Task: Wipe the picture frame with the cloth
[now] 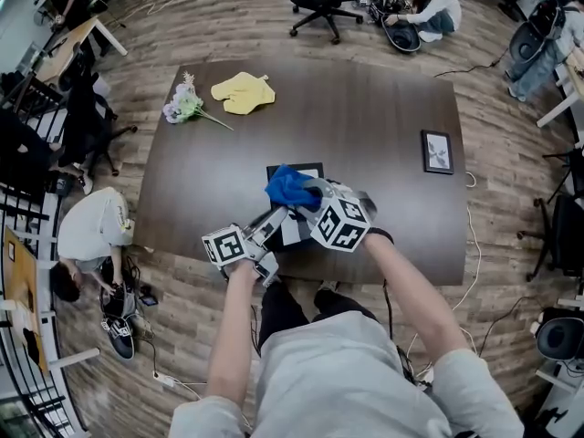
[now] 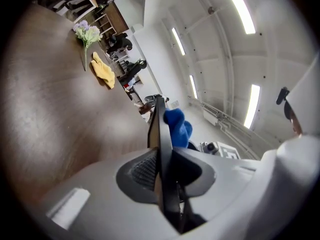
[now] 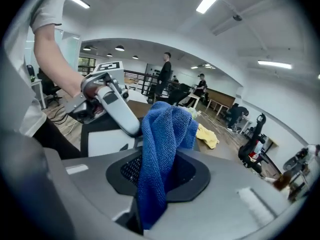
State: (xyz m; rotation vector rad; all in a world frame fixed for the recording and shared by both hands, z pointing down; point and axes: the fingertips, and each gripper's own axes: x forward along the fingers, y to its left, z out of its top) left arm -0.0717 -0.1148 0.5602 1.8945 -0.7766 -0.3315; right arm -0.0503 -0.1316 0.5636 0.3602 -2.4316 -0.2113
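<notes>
Blue microfibre cloth (image 3: 162,149) is front and centre, bunched up and clamped tight between the fingers of the right gripper (image 3: 157,176), its free end standing up past the tips. Over to the left gripper (image 2: 162,164): its fingers are narrowed onto the picture frame (image 2: 160,139), gripping the thin black edge, which runs straight out between the pads. From the head view, that frame (image 1: 310,169) sits at 6 o'clock on the dark wooden table (image 1: 365,117), right in front of the person, black border with a white mat inside. The left gripper (image 1: 281,217) comes in from 7 o'clock, the right gripper (image 1: 310,199) from 5 o'clock, and the cloth (image 1: 290,188) is up against the frame's far left corner, covering it. The right gripper view shows the frame's white mat (image 3: 102,139) at 9 o'clock of the cloth, with the left gripper (image 3: 117,109) reaching across it. Elsewhere on the table, well apart from the action: a yellow cloth (image 1: 243,92) at 11 o'clock, a bunch of artificial flowers (image 1: 187,106) just beside it at 10 o'clock, and a second small black frame (image 1: 438,151) lying flat at 2 o'clock.
</notes>
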